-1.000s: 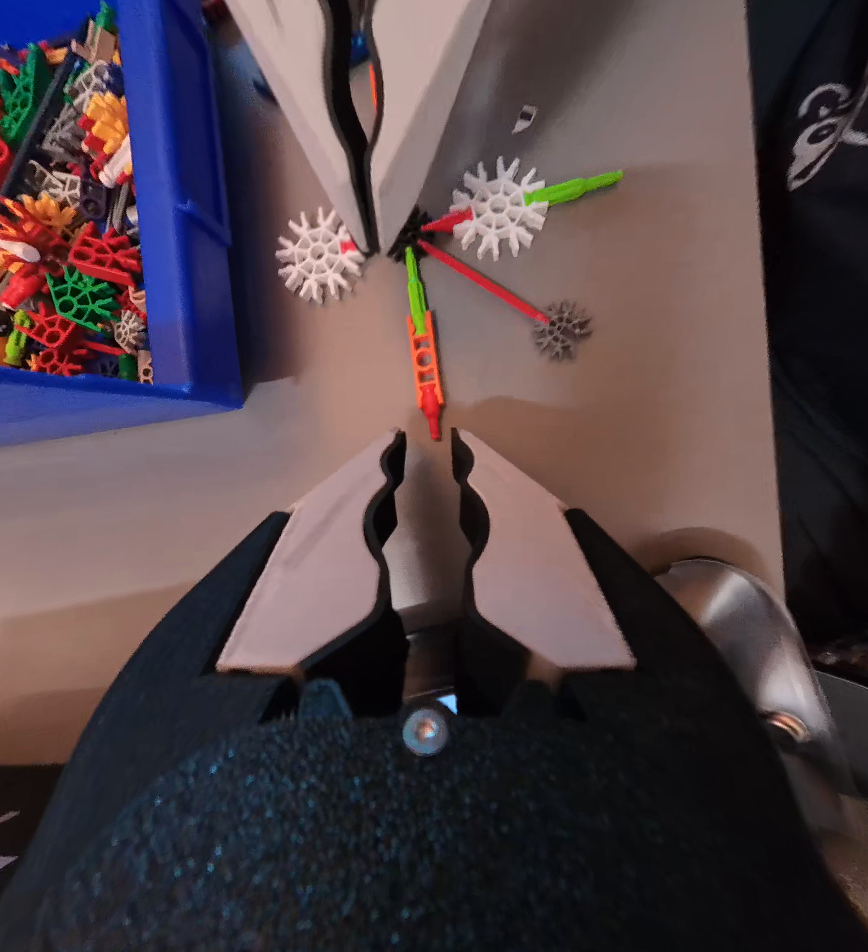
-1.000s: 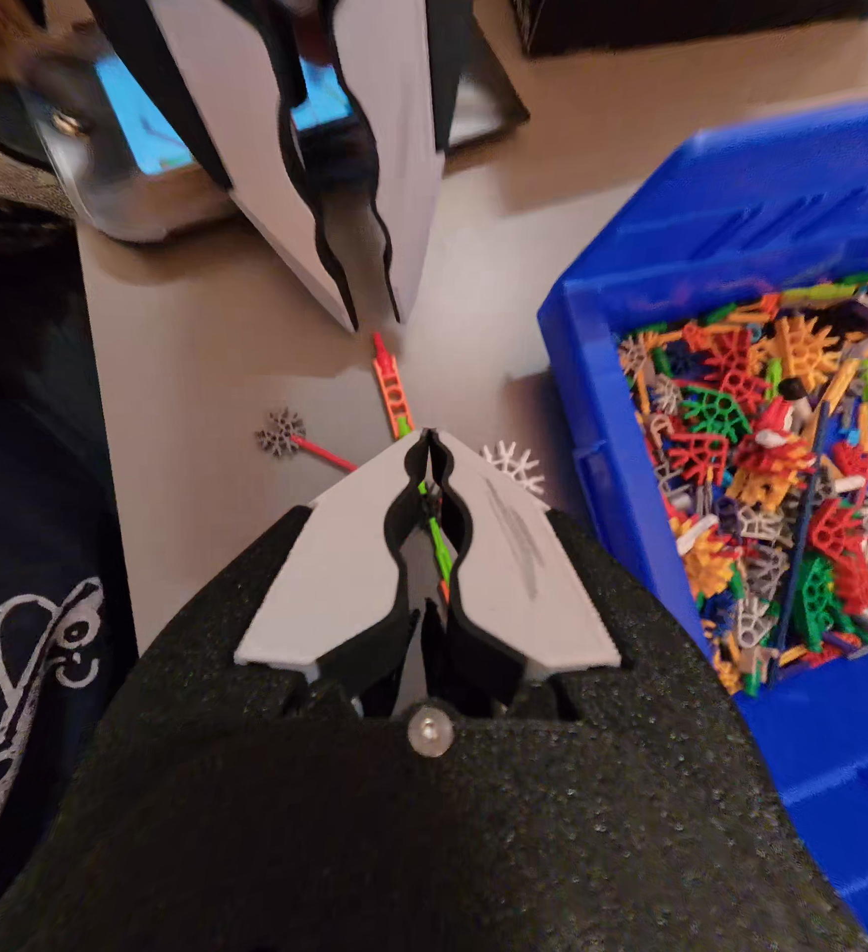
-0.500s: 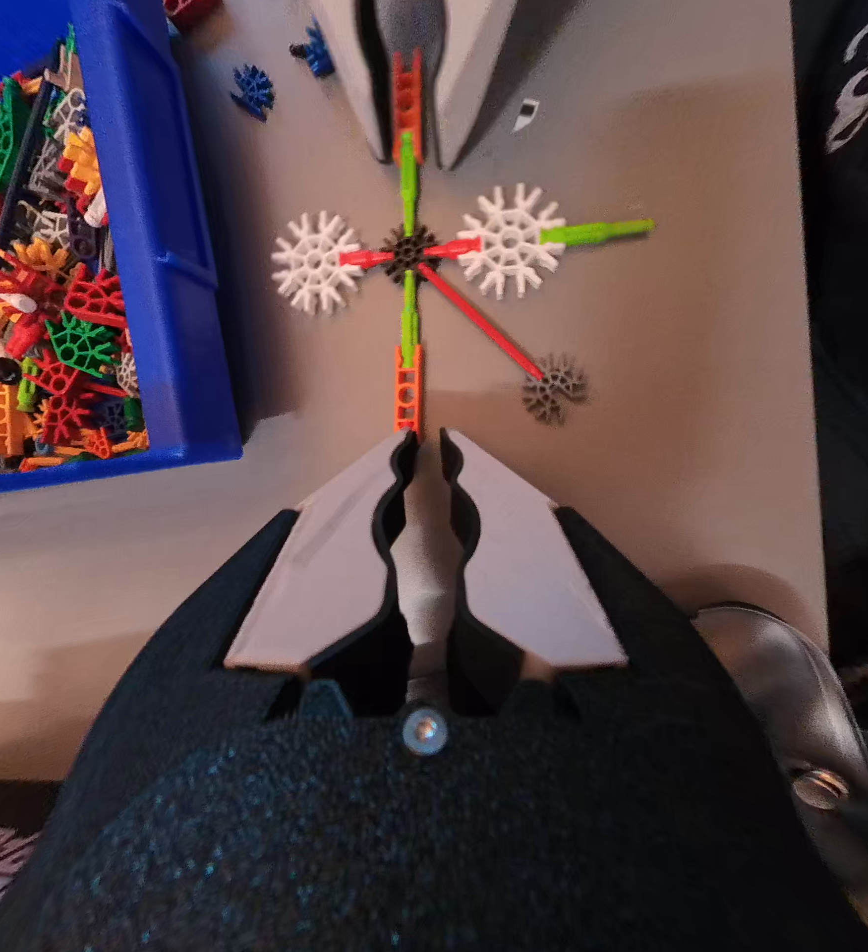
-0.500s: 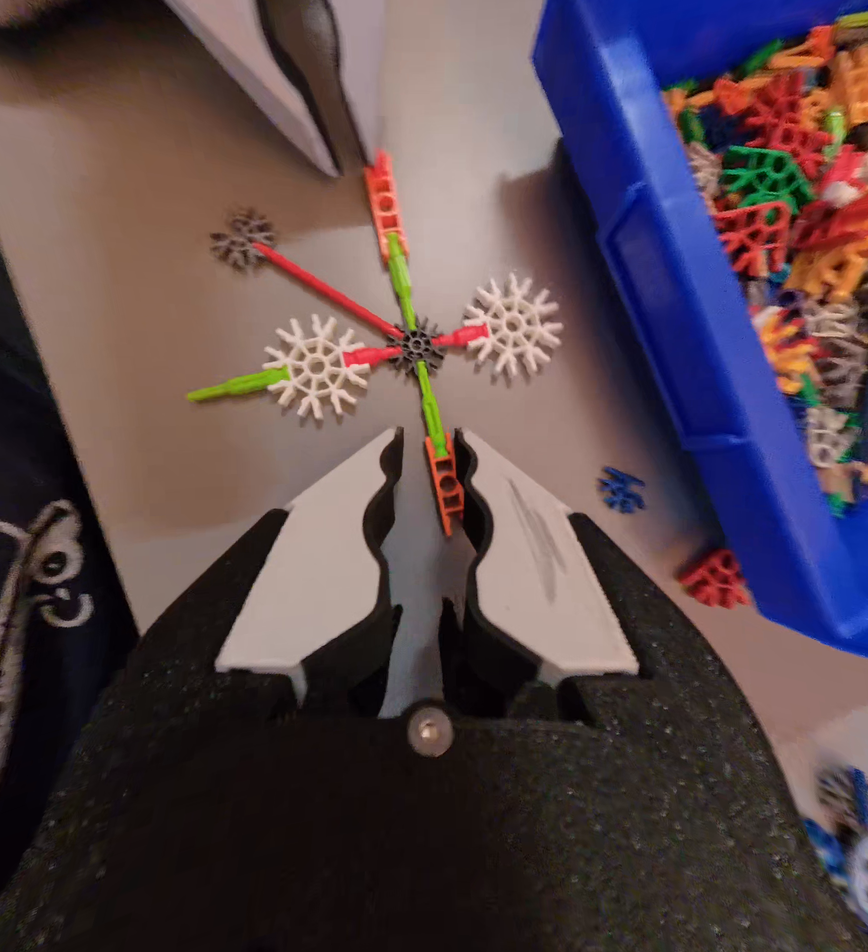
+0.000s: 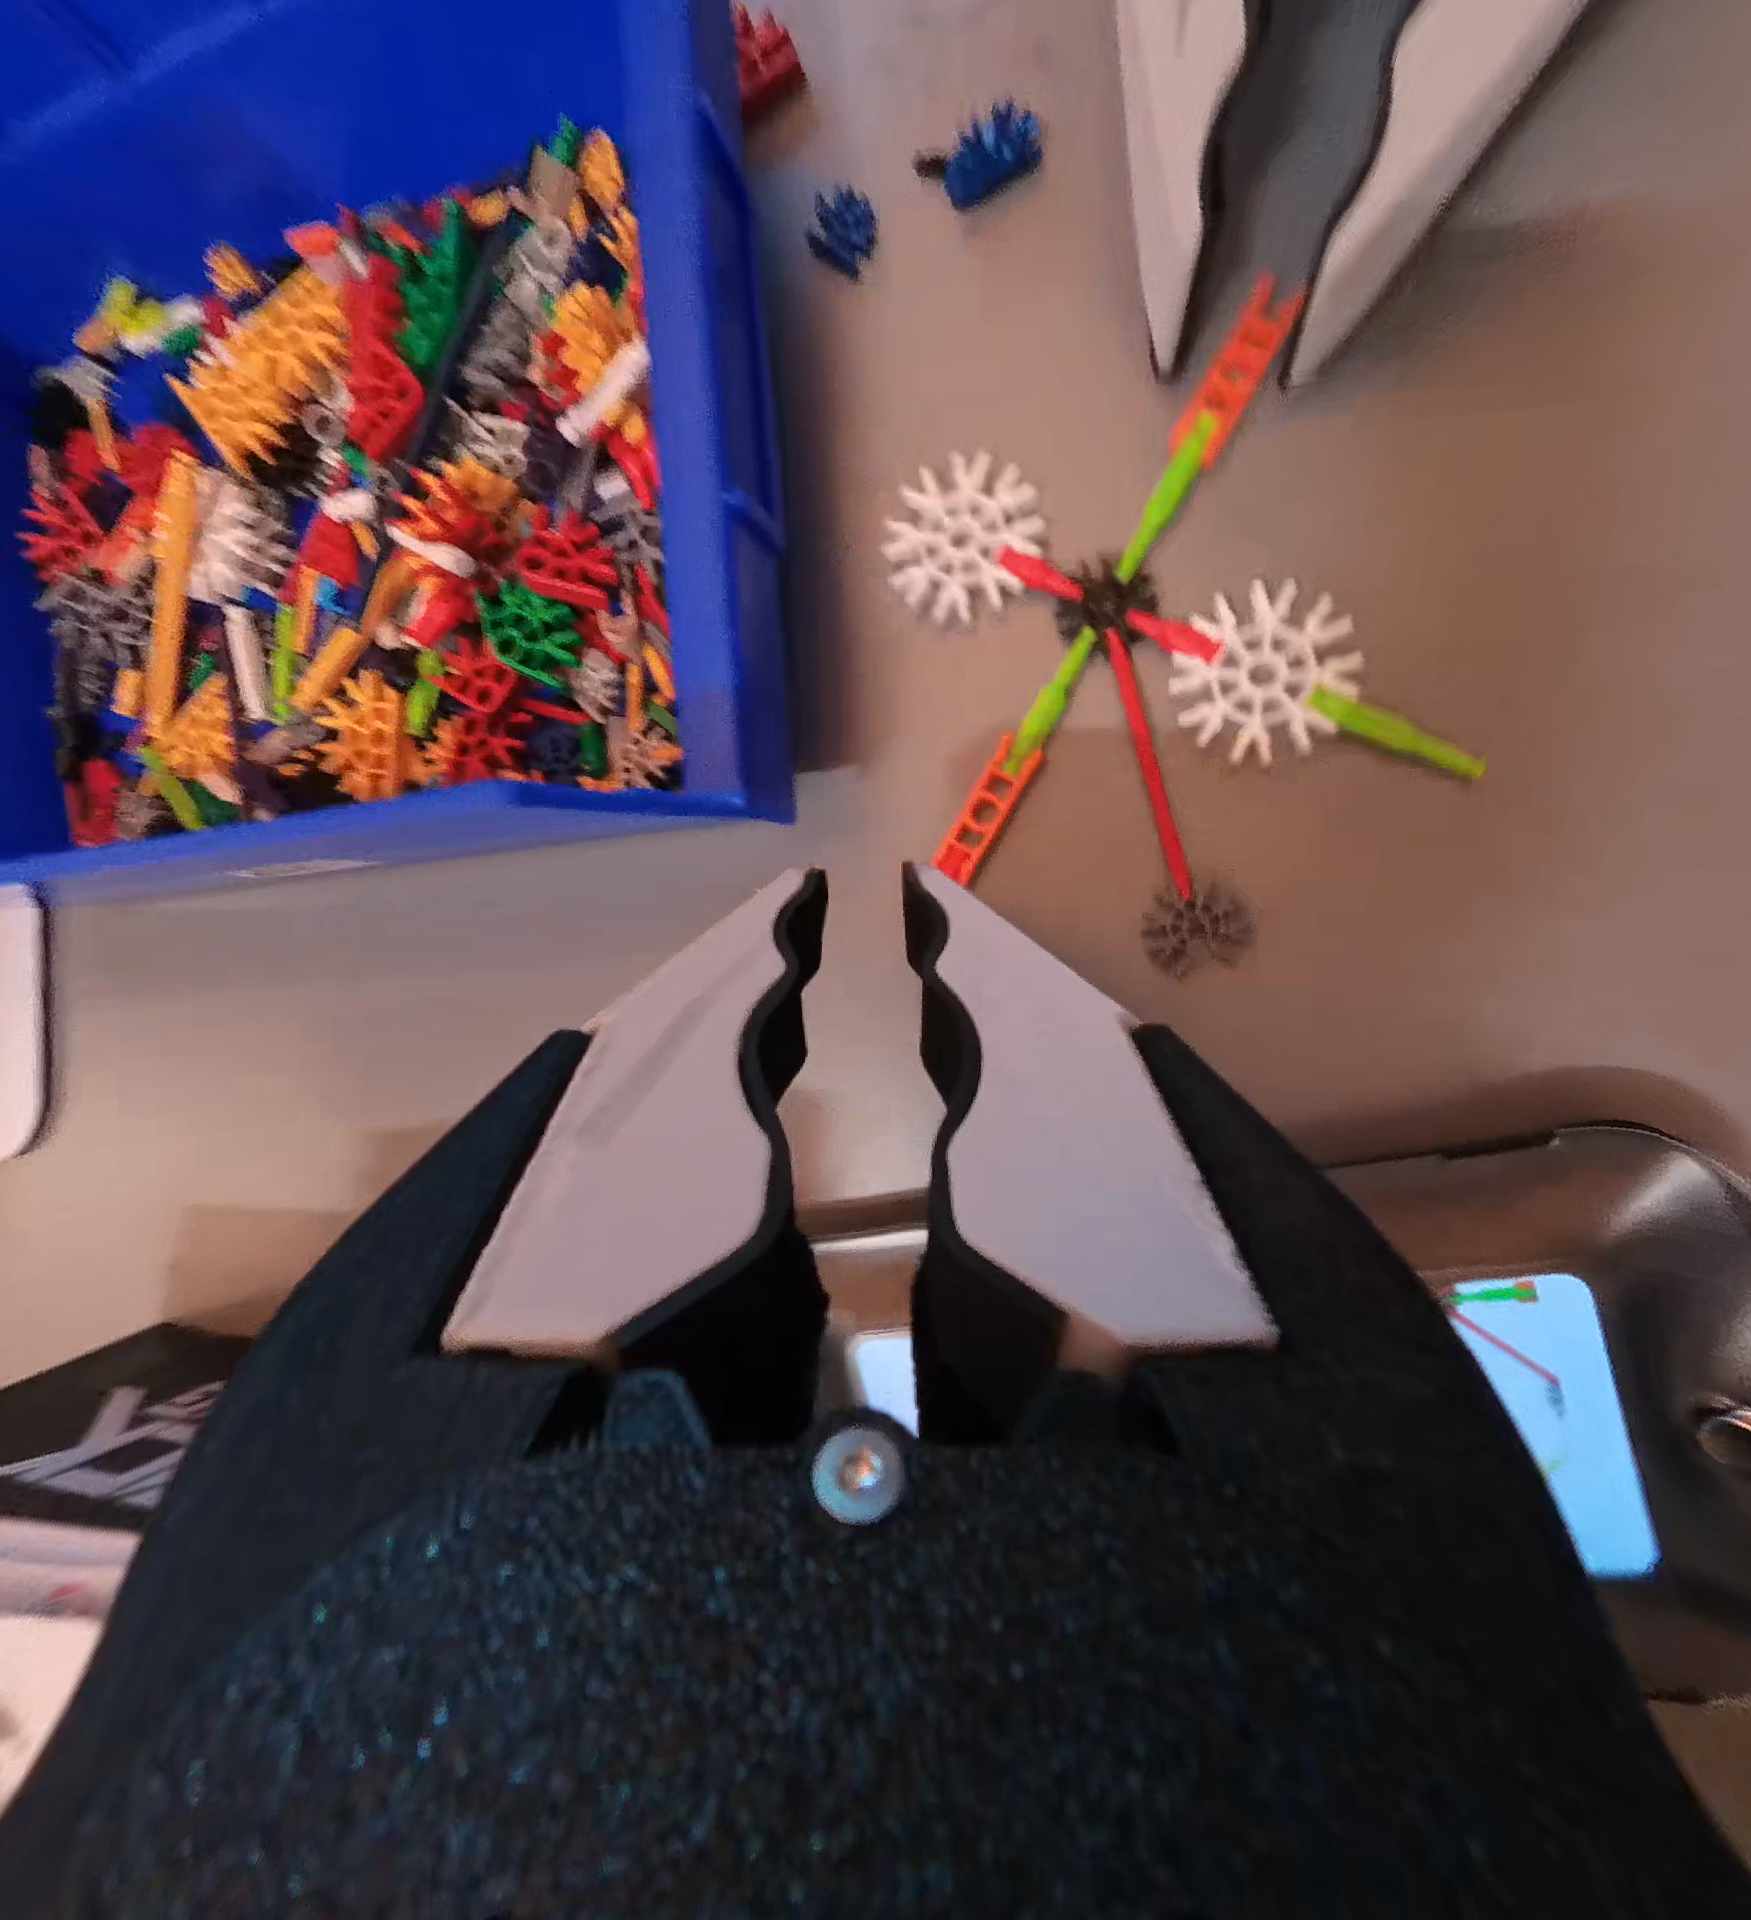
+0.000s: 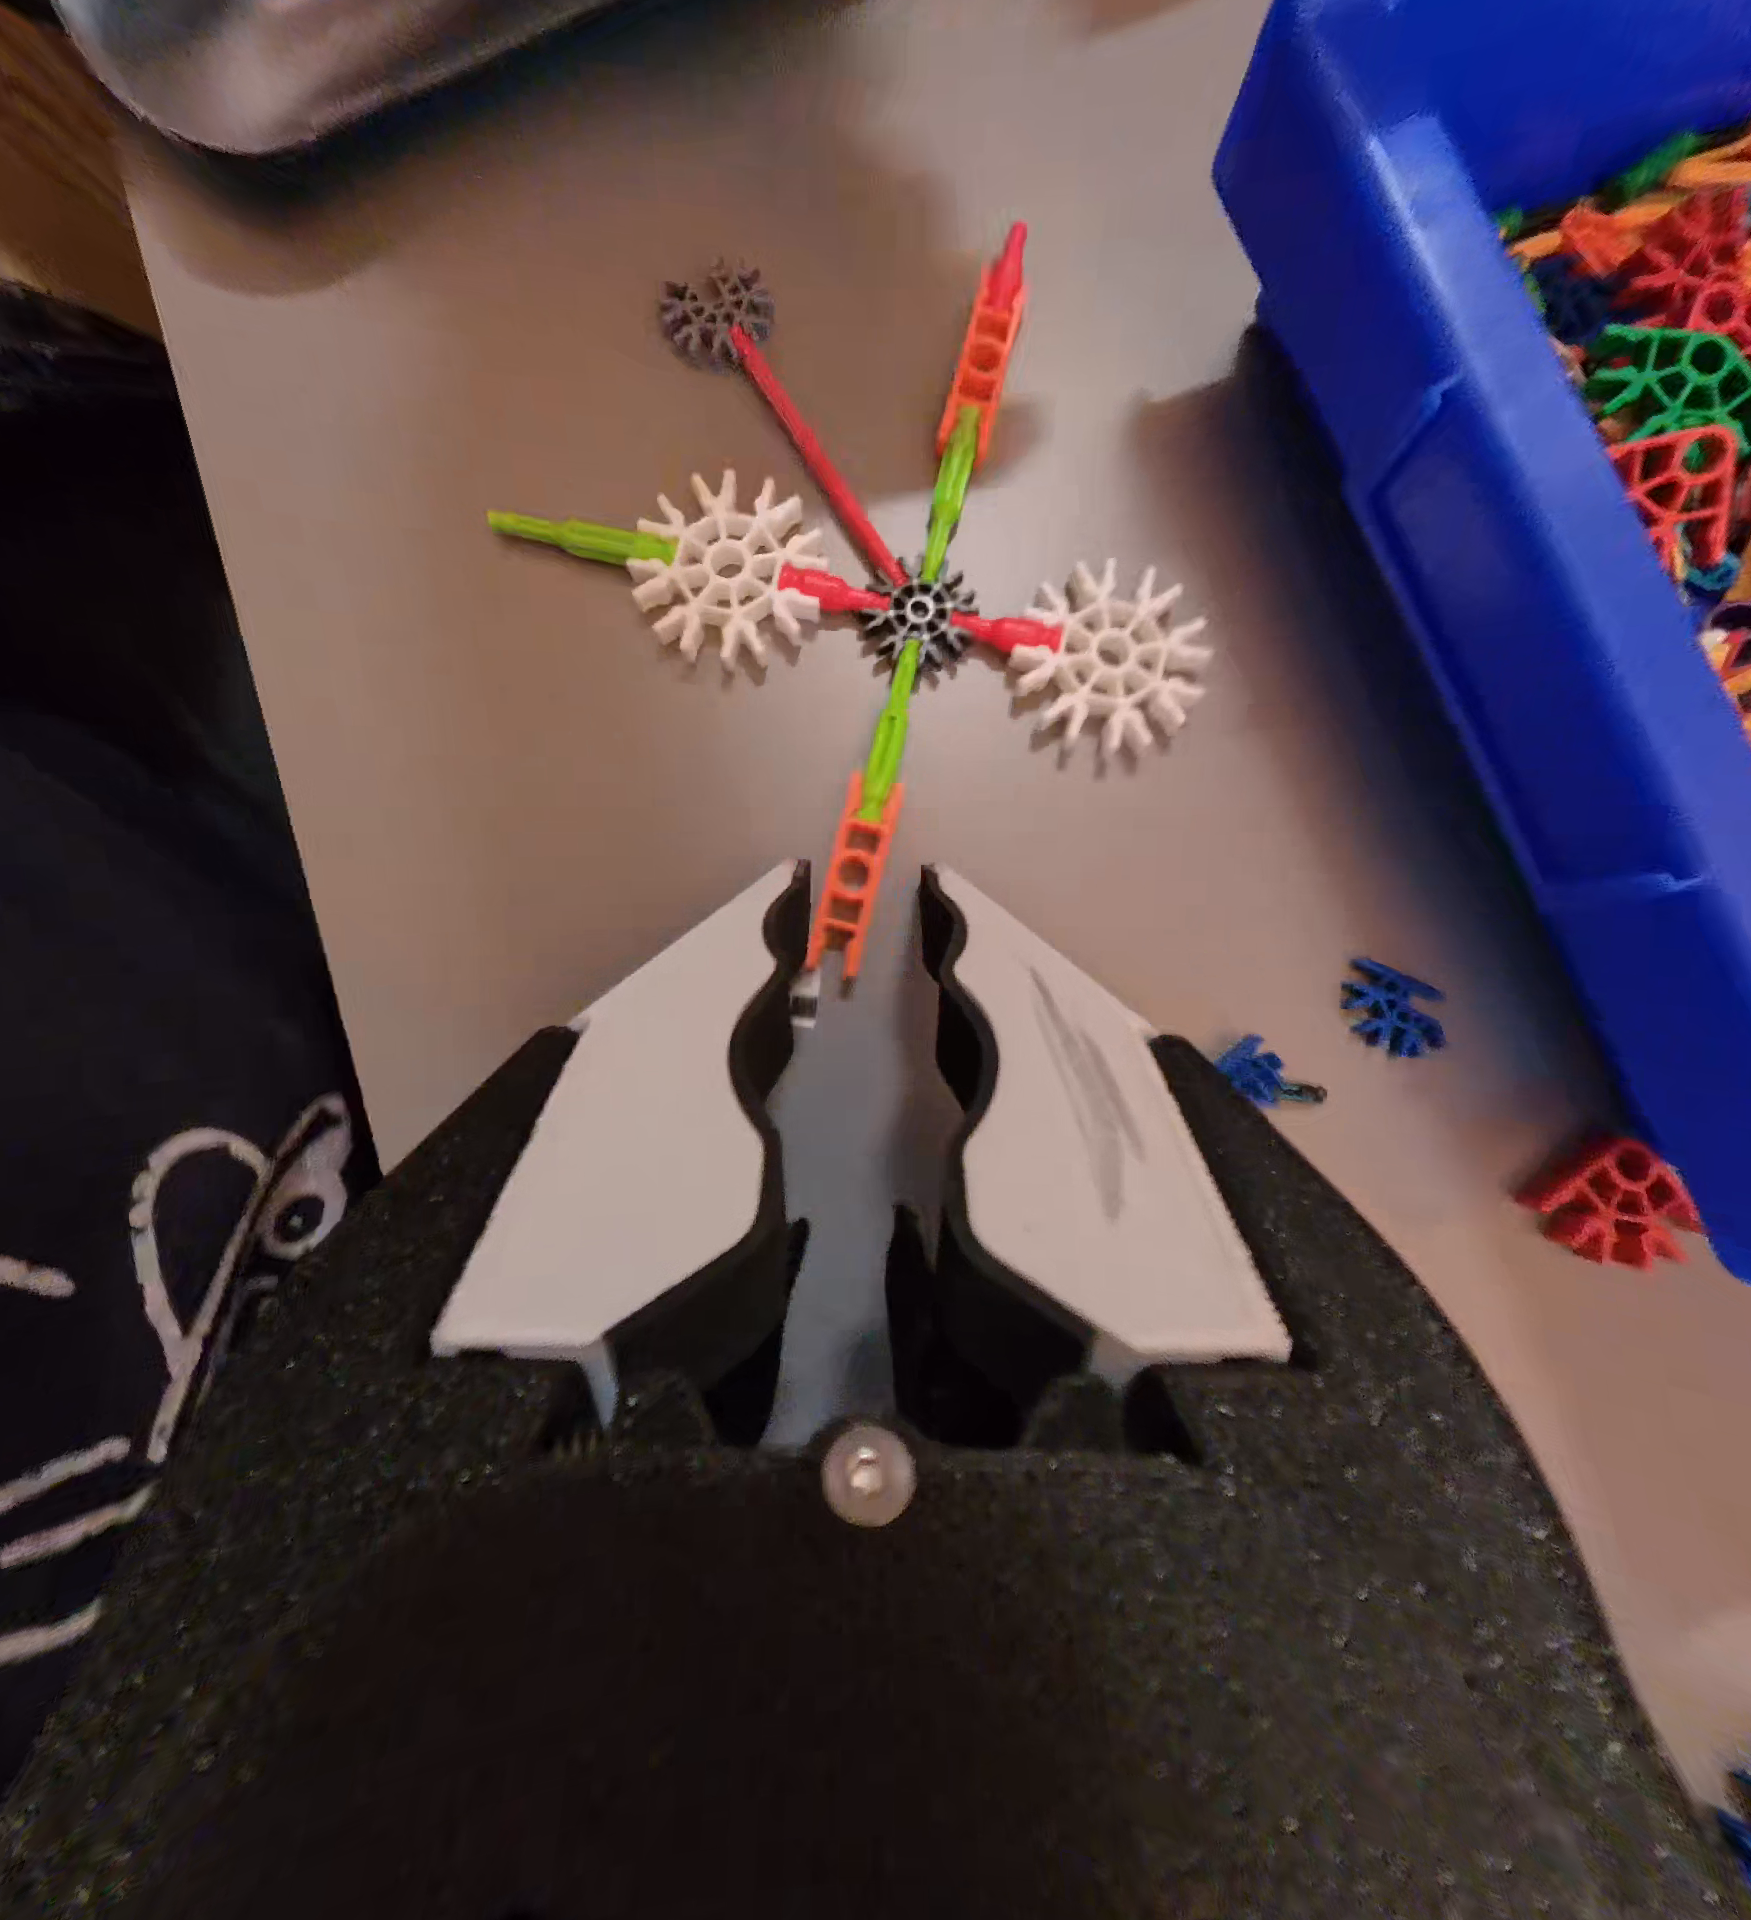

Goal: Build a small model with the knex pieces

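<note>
The rod-and-connector star (image 6: 918, 613) lies flat mid-frame on the grey table (image 6: 455, 831), long green-orange axis running top to bottom. Right gripper (image 6: 863, 883) sits narrowly parted around the near orange connector (image 6: 855, 894), maybe touching. Left gripper (image 5: 863, 883) hangs narrowly parted, empty, near the blue bin (image 5: 736, 520).
</note>
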Demonstrator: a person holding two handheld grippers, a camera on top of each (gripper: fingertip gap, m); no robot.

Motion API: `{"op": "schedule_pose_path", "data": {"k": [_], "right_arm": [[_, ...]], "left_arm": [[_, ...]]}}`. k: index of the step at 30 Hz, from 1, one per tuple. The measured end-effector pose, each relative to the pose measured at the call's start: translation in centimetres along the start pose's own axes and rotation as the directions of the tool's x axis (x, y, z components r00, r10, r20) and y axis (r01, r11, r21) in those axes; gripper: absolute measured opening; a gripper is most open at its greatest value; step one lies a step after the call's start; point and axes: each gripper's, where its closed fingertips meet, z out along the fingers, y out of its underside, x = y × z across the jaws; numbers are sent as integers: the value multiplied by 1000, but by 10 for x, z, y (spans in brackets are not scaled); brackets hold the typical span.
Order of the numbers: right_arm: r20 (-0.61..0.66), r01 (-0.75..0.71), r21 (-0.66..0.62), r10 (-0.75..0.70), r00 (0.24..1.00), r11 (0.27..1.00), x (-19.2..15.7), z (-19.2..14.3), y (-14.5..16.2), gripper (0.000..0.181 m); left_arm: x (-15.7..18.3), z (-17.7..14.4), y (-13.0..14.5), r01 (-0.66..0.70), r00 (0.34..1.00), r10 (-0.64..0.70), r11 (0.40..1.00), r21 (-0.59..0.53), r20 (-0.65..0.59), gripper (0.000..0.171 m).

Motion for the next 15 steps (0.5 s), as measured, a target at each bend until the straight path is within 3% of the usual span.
{"op": "schedule_pose_path", "data": {"k": [7,12,15], "right_arm": [[-10,-40,152,42,999,988,8,-19,-10,20],[-11,-44,282,49,999,958,5,-30,-14,17],[-25,-38,286,47,999,957,4,-27,-6,17]], "left_arm": [[-46,-18,-49,-46,996,41,997,67,78,15],[-72,6,-71,-127,991,126,992,15,43,20],[-79,30,-77,-172,985,172,985,-27,-24,22]]}}
